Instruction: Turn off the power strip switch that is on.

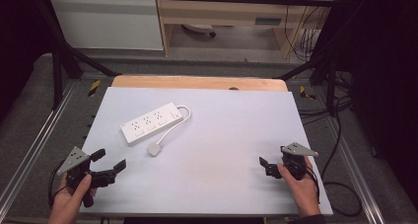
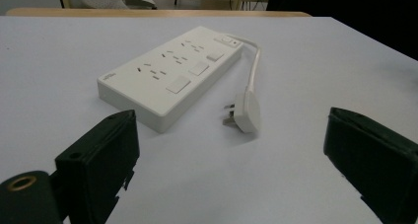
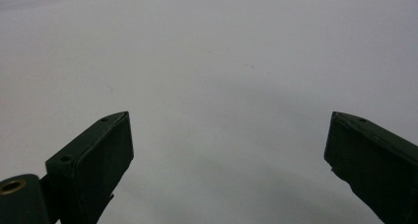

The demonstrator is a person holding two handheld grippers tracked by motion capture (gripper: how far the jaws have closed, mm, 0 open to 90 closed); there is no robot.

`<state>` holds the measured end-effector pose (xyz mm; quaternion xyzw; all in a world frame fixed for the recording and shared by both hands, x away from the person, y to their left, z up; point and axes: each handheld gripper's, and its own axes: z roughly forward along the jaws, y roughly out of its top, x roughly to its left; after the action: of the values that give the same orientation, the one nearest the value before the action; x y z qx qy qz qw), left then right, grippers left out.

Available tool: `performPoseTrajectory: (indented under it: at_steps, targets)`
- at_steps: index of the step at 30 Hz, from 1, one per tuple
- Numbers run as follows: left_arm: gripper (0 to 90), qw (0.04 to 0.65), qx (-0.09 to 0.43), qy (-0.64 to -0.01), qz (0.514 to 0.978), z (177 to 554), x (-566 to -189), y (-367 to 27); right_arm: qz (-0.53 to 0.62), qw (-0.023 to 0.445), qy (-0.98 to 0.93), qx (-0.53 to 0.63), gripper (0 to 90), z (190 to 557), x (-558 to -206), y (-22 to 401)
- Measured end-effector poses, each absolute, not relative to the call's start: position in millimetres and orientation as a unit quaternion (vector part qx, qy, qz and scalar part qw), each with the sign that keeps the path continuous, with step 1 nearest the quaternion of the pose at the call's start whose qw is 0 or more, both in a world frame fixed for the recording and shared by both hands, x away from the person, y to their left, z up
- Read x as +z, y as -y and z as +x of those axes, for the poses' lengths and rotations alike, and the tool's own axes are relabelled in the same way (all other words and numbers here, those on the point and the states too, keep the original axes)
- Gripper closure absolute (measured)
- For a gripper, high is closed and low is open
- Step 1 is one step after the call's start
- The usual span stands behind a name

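Note:
A white power strip (image 1: 150, 122) with three sockets lies on the pale table sheet (image 1: 222, 135), left of the middle. Its short cable loops round to a white plug (image 1: 155, 150) lying flat just in front of it. My left gripper (image 1: 109, 161) rests near the front left corner, open, with nothing between its jaws; it faces the power strip (image 2: 170, 73) and the plug (image 2: 245, 110). At the front right, my right gripper (image 1: 266, 166) is held low over the bare sheet (image 3: 222, 61), open and holding nothing.
A wooden board edge (image 1: 197, 82) runs along the far side of the sheet. Metal frame rails (image 1: 29, 150) flank the table, and cables (image 1: 340, 194) lie on the floor at the right.

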<state>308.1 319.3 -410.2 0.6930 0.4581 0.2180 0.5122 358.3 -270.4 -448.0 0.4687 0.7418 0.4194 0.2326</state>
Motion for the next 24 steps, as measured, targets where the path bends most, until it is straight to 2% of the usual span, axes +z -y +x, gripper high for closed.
performPoseTrajectory:
  at_steps: [24]
  targets:
    - [6.3, 0.521, 0.218, -0.447, 0.694, 306.4, -402.9, -316.5, 0.462, 0.233, -0.741, 0.428, 4.8, 355.4, -444.9, 265.3]
